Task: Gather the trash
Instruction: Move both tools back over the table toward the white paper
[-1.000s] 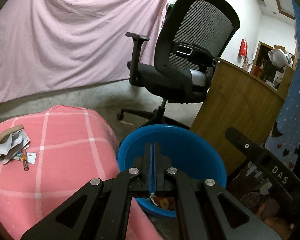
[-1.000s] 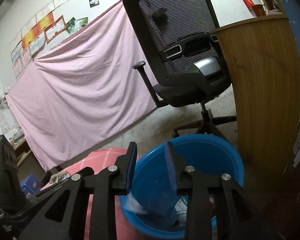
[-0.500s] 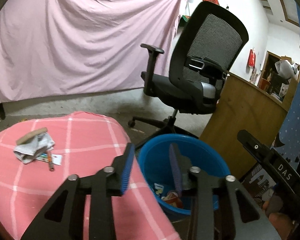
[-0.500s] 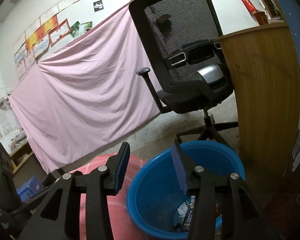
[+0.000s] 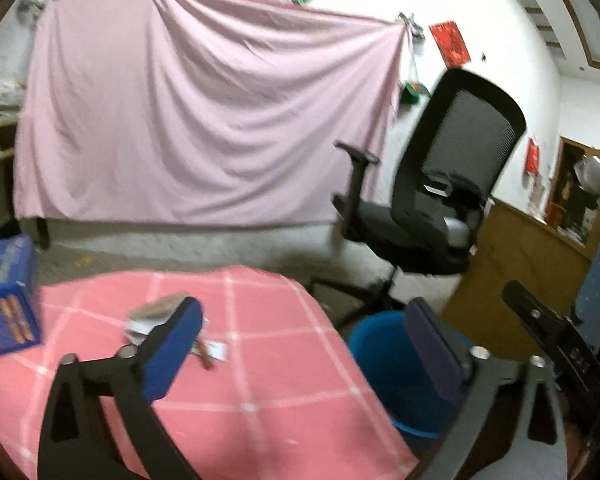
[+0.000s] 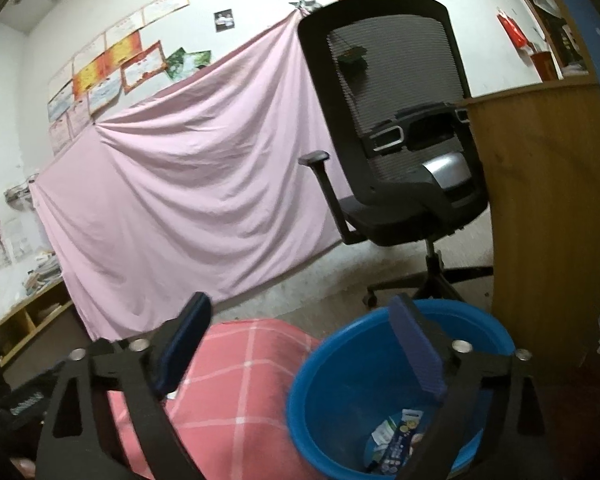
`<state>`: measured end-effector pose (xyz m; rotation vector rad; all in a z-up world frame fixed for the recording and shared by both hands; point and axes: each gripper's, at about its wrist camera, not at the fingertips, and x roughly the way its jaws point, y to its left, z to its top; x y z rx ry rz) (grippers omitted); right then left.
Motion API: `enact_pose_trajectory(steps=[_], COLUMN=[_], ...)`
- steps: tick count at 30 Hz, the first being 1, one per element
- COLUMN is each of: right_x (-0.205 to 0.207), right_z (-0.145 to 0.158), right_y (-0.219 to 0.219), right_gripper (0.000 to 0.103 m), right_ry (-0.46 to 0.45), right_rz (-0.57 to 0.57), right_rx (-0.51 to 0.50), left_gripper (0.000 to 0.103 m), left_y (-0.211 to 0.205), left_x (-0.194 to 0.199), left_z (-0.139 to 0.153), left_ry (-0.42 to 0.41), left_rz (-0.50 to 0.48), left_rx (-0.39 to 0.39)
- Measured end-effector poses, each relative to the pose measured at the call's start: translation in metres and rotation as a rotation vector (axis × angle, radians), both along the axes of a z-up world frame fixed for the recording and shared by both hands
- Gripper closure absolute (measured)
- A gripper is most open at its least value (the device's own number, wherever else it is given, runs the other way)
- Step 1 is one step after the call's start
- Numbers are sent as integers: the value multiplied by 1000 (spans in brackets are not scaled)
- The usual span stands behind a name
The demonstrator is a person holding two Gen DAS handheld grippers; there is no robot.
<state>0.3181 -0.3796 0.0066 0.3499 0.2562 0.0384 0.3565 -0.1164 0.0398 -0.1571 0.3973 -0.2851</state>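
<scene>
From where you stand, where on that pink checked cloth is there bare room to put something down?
The pink checked cloth is bare between the litter pile and the edge beside the blue basin, and toward the near side. It is crowded at the left, around the pile and the blue box.

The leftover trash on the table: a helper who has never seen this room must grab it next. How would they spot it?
Find the table with the pink checked cloth beside the blue tub. On its left part lies a small litter pile: crumpled whitish paper with a brownish piece on top and a thin stick beside it. Unlike the blue box nearby, it is pale, flat and loose.
</scene>
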Motion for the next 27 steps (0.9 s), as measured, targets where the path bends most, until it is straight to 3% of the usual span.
enact_pose_trajectory(steps=[7,12,16,20,27], right_x=[-6,-11,-15,-15,-12], right_z=[11,19,22,20,17], right_y=[30,62,88,111,137], right_gripper=[0,0,0,0,0], right_ry=[-105,-193,-267,-314,-349], right_rz=[36,84,111,124,160], right_rx=[-54,-141,-224,-302,-346], left_gripper=[2,2,2,2,2], left_y=[44,79,101,117,131], left_x=[-25,-41,-52,-54,-48], left_z=[3,0,-6,-15,-24], left_ry=[-121,-204,-266,-281,-264], left_rz=[105,196,243,278,296], left_rx=[19,2,33,71,74])
